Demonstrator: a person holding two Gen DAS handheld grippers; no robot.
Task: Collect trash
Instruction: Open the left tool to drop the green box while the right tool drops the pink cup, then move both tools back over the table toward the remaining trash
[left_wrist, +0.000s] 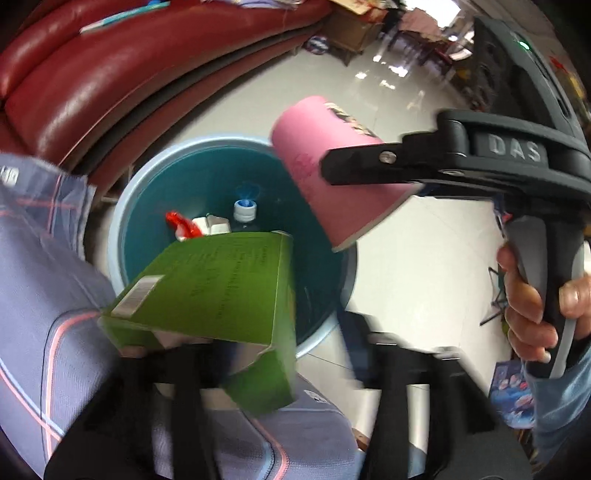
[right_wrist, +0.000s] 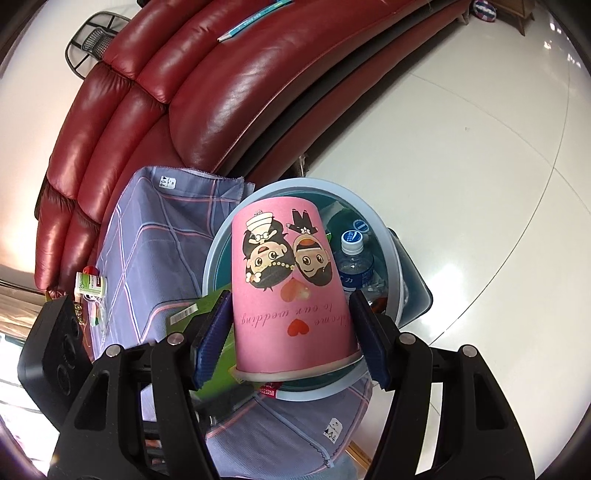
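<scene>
1. Red leather is seen across the large padded sofa (right_wrist: 207, 85), which fills the far side of both views, with a glossy pale tiled floor (right_wrist: 480, 155) beside it.
2. Grey-blue checked cloth with pink lines (right_wrist: 162, 258) is draped over a surface just beside the sofa.
3. A round bin with a pale blue rim and teal inside (left_wrist: 155, 221) is placed against the cloth's edge; a clear plastic bottle with a blue-and-white cap (right_wrist: 352, 258), a red scrap (left_wrist: 177, 221) and a small white carton (left_wrist: 214, 225) are seen lying in it.
4. A green cardboard box with a barcode label (left_wrist: 210, 284) is seen tilted over the near rim of the bin, directly in front of the left gripper (left_wrist: 280, 376). The fingers are blurred, and whether they press on the box cannot be told.
5. A pink paper cup printed with a cartoon wedding couple (right_wrist: 291, 295) is held upside down over the bin, its rim towards the camera, clamped between the blue ribbed pads (right_wrist: 210, 339) of the right gripper (right_wrist: 291, 341), whose jaws stand about as wide apart as the cup.
6. A hand (left_wrist: 532, 299) is wrapped around the right gripper's grey handle.
7. A small green-and-white pack (right_wrist: 90, 286) is left on the cloth's far edge.
</scene>
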